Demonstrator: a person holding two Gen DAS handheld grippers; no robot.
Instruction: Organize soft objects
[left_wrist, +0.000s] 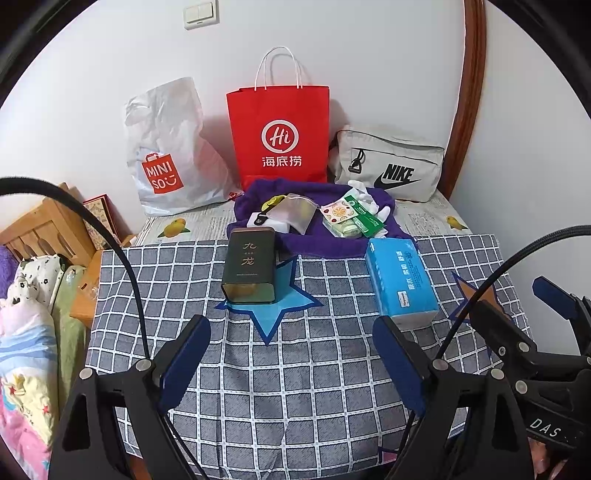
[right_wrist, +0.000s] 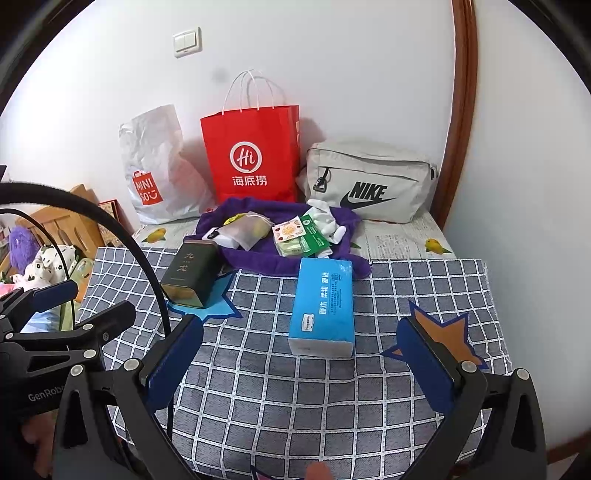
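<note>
Leftward, the left hand-held gripper (left_wrist: 291, 363) hung released and empty over the checked cloth (left_wrist: 314, 369), the dark tin (left_wrist: 250, 266) ahead of it. Further right, the blue tissue pack (right_wrist: 322, 306) lay ahead between the right hand-held gripper's (right_wrist: 301, 363) spread, empty jaws, not touching them.

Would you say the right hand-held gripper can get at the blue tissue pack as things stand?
Probably yes. The right hand-held gripper is open and empty, and the blue tissue pack lies just ahead of it on the checked cloth, with only bare cloth between. The dark tin stands off to the side.
</note>
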